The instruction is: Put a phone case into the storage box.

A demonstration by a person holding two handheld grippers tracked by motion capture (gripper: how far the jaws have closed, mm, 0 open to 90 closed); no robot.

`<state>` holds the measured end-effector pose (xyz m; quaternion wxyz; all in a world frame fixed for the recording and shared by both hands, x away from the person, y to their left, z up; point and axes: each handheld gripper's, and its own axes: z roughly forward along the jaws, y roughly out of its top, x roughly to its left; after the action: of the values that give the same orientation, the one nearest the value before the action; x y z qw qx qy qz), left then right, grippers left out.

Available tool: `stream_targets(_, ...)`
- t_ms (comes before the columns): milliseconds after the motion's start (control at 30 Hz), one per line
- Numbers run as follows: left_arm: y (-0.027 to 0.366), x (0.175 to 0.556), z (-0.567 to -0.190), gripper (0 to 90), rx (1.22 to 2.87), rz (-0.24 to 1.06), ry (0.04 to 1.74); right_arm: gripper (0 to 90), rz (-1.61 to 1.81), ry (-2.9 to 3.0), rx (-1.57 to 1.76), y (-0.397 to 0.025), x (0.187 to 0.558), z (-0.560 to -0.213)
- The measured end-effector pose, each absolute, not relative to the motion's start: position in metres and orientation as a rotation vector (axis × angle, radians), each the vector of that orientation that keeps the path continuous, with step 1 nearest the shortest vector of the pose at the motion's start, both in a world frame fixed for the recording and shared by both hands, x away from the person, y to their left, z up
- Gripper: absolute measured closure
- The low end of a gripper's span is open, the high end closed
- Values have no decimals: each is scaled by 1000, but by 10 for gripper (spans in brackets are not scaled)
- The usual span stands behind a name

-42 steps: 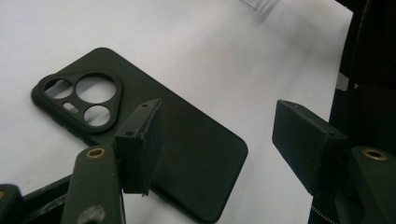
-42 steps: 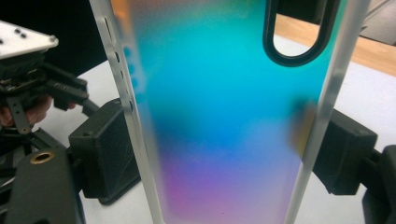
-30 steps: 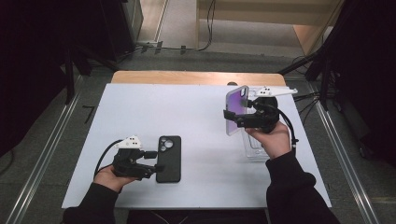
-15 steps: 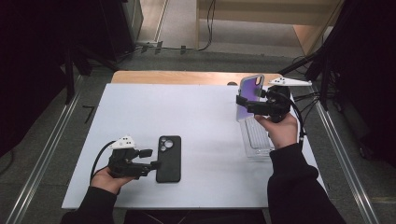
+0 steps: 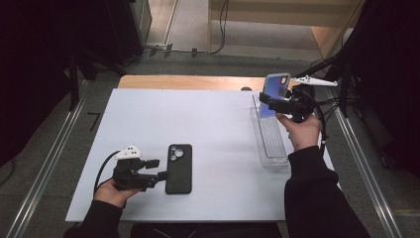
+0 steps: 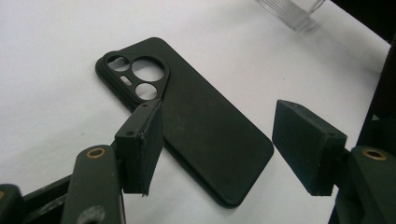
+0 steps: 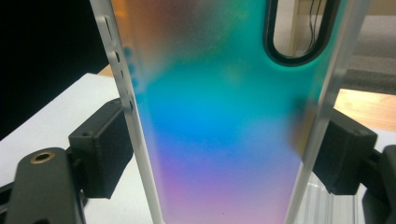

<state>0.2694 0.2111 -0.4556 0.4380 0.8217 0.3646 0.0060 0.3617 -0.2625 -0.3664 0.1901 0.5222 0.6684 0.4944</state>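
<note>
— Over at 2 o'clock on the table (image 5: 213, 119)?
— Right gripper (image 5: 275, 103), clamped on a shiny case (image 5: 275, 94). Held upright in the air, above the far end of a clear tray (image 5: 271, 141). Pads pressing both long edges, seen close up in the right gripper view (image 7: 224, 130). Blue, green and pink all over.
— And down at 7 o'clock?
— Left gripper (image 5: 161, 175), jaws wide apart. Holding nothing. Resting low beside a black case (image 5: 179, 168).
— Black case flat?
— Yes, flat on the table, camera holes at the far end (image 6: 187, 116). One pad (image 6: 140, 144) over its edge, the other off to the side.
</note>
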Motion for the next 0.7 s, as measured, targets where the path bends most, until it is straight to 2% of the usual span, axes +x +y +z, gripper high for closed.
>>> stream_targets(700, 209, 267, -457, 340, 2066, 26, 902, 159, 1226, 1805, 1595, -269, 411, -405)
